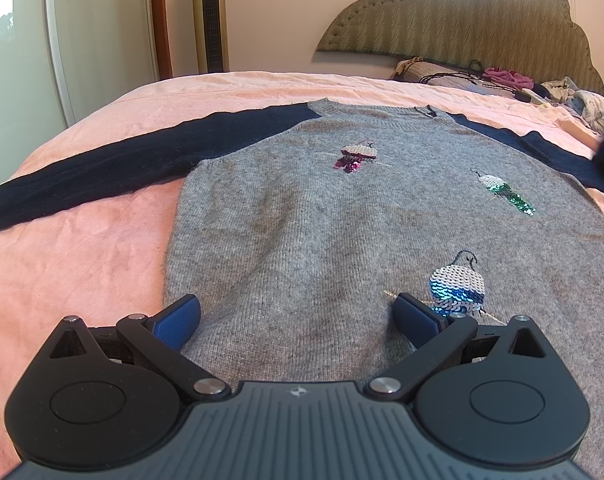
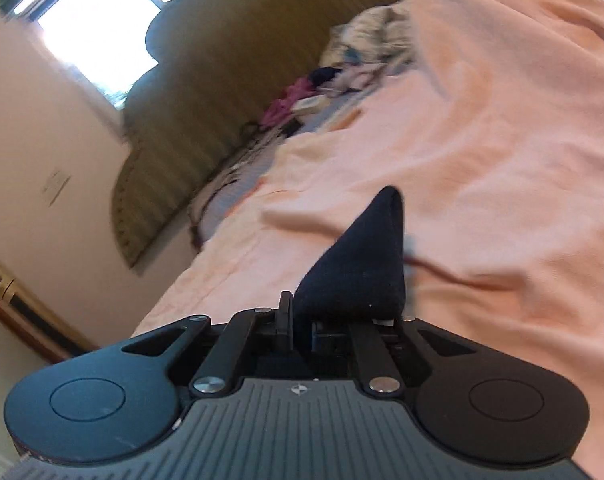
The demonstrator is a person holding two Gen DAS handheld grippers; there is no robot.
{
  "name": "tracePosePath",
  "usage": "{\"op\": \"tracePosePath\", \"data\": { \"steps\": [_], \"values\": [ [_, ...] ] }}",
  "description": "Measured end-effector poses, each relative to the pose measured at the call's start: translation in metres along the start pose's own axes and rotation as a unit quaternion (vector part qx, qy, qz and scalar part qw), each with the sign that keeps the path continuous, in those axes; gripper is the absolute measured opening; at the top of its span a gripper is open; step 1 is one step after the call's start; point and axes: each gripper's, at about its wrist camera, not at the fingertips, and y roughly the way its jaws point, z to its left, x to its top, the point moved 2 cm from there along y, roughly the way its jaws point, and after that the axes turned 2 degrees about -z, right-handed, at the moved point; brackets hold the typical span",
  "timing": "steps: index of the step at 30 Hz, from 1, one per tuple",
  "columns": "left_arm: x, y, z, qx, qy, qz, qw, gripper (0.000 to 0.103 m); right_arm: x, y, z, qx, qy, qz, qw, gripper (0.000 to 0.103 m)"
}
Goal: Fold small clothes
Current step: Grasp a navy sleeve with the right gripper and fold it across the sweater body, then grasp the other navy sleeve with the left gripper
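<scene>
Pinching the navy sleeve (image 2: pixel 354 268), the right hand-held gripper (image 2: pixel 302 330) lifts it; the left hand-held gripper (image 1: pixel 297 316) hovers spread above the grey sweater (image 1: pixel 342 216).

Setting: a home bedroom. Bed (image 1: pixel 101 248) covered in a pink sheet — wrinkled, filling most of both views. Padded olive headboard (image 1: pixel 462 32) with a scalloped, cloud-like outline and zigzag quilting, standing against a cream wall. Window (image 2: pixel 97 36) above and behind the headboard, daylight coming through. Loose heap of mixed clothes (image 1: pixel 574 100) and a pillow at the head of the bed. Tall gold tower fan (image 1: pixel 210 16) standing by the far wall — beside it a wooden door frame (image 1: pixel 159 16) and a white wardrobe door (image 1: pixel 101 32).
</scene>
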Motion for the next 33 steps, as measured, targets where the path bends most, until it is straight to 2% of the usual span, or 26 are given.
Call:
{"op": "tracePosePath", "data": {
  "steps": [3,6,8,10,11,12,14,17,18,20,22,23,25,26,28,29,30,32,33],
  "values": [
    [0.0,0.0,0.0,0.0,0.0,0.0,1.0,0.103,-0.033,-0.003,0.083,0.1,-0.043,0.04,0.993,0.014],
    [0.0,0.0,0.0,0.0,0.0,0.0,1.0,0.103,-0.085,0.006,0.16,0.182,-0.059,0.104,0.976,0.014],
    [0.0,0.0,0.0,0.0,0.0,0.0,1.0,0.103,-0.125,0.017,0.197,0.216,-0.064,0.144,0.964,0.017],
    [0.0,0.0,0.0,0.0,0.0,0.0,1.0,0.103,-0.159,0.024,0.219,0.227,-0.065,0.191,0.953,0.04],
    [0.0,0.0,0.0,0.0,0.0,0.0,1.0,0.103,-0.17,0.022,0.223,0.227,-0.061,0.204,0.95,0.064],
    [0.0,0.0,0.0,0.0,0.0,0.0,1.0,0.103,-0.177,0.013,0.222,0.228,-0.055,0.198,0.952,0.067],
    [0.001,0.0,0.0,-0.001,0.0,-0.001,1.0,0.103,-0.179,-0.003,0.212,0.238,-0.042,0.184,0.953,0.065],
    [0.004,-0.001,0.0,-0.017,0.002,0.001,0.9999,0.103,-0.172,-0.019,0.17,0.215,-0.044,0.177,0.959,0.065],
    [0.008,-0.002,-0.001,-0.027,0.002,0.006,0.9996,0.103,-0.171,-0.025,0.156,0.199,-0.051,0.172,0.963,0.065],
    [0.025,-0.007,0.001,-0.079,-0.018,0.011,0.9967,0.103,-0.17,-0.026,0.124,0.171,-0.055,0.17,0.969,0.066],
    [0.05,-0.006,0.006,-0.132,-0.066,0.011,0.989,0.103,-0.173,-0.027,0.093,0.147,-0.042,0.167,0.974,0.067],
    [0.065,-0.002,0.009,-0.163,-0.092,0.013,0.9823,0.103,-0.175,-0.028,0.08,0.148,-0.03,0.162,0.975,0.064],
    [0.093,0.021,0.014,-0.22,-0.148,0.016,0.964,0.103,-0.173,-0.033,0.07,0.171,0.012,0.15,0.974,0.067],
    [0.103,0.037,0.015,-0.224,-0.168,0.024,0.9597,0.103,-0.173,-0.034,0.07,0.176,0.015,0.144,0.974,0.072],
    [0.12,0.076,0.016,-0.22,-0.199,0.055,0.9533,0.103,-0.176,-0.035,0.073,0.179,0.006,0.14,0.974,0.074],
    [0.125,0.095,0.014,-0.225,-0.207,0.076,0.9489,0.103,-0.176,-0.036,0.076,0.182,0.0,0.141,0.973,0.077],
    [0.127,0.111,0.012,-0.219,-0.211,0.093,0.9481,0.103,-0.177,-0.036,0.078,0.187,-0.003,0.141,0.972,0.08],
    [0.126,0.135,0.007,-0.186,-0.201,0.109,0.9556,0.1,-0.176,-0.036,0.079,0.196,-0.003,0.142,0.97,0.084],
    [0.127,0.139,0.004,-0.175,-0.193,0.099,0.9605,0.097,-0.175,-0.036,0.078,0.199,0.002,0.143,0.969,0.085]
  ]
}}
